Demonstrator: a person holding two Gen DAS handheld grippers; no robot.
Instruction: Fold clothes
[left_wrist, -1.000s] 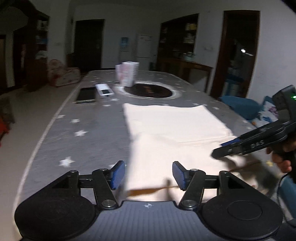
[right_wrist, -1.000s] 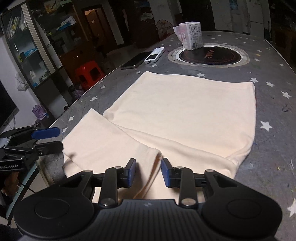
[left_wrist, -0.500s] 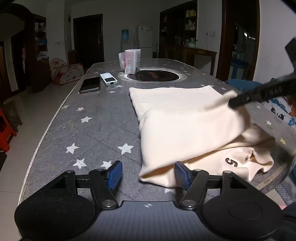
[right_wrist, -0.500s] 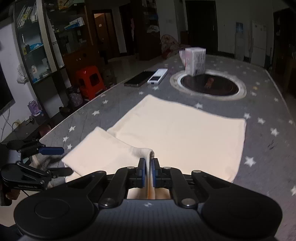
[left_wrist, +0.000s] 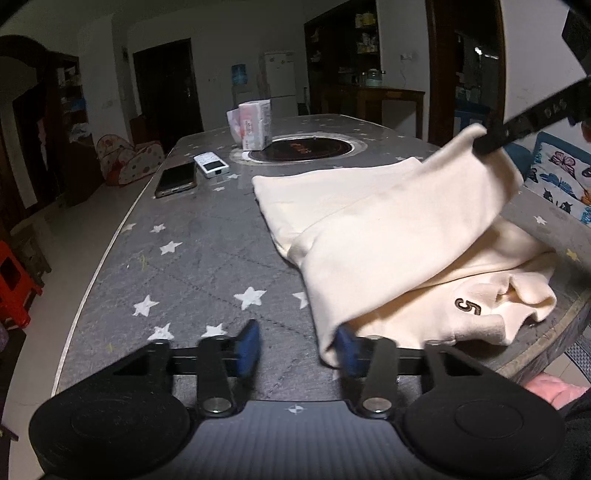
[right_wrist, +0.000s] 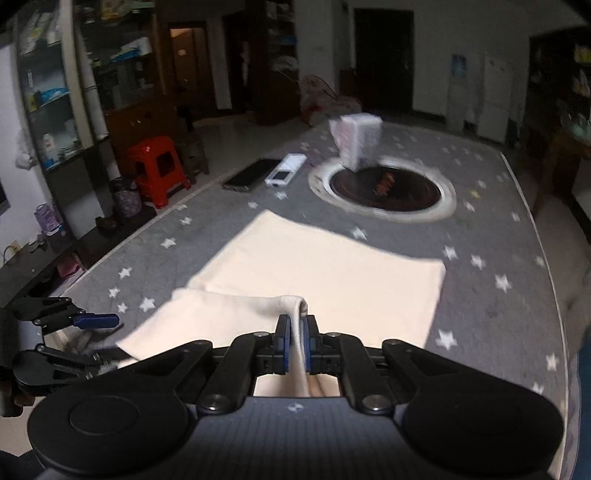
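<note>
left wrist: grey star-print tablecloth (left_wrist: 207, 266), cream garment (left_wrist: 388, 229), dim room.

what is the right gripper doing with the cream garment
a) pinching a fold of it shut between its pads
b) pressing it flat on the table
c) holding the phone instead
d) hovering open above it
a: the right gripper has its blue pads closed on a raised fold of the cream garment, which drapes down from the pinch.
</note>
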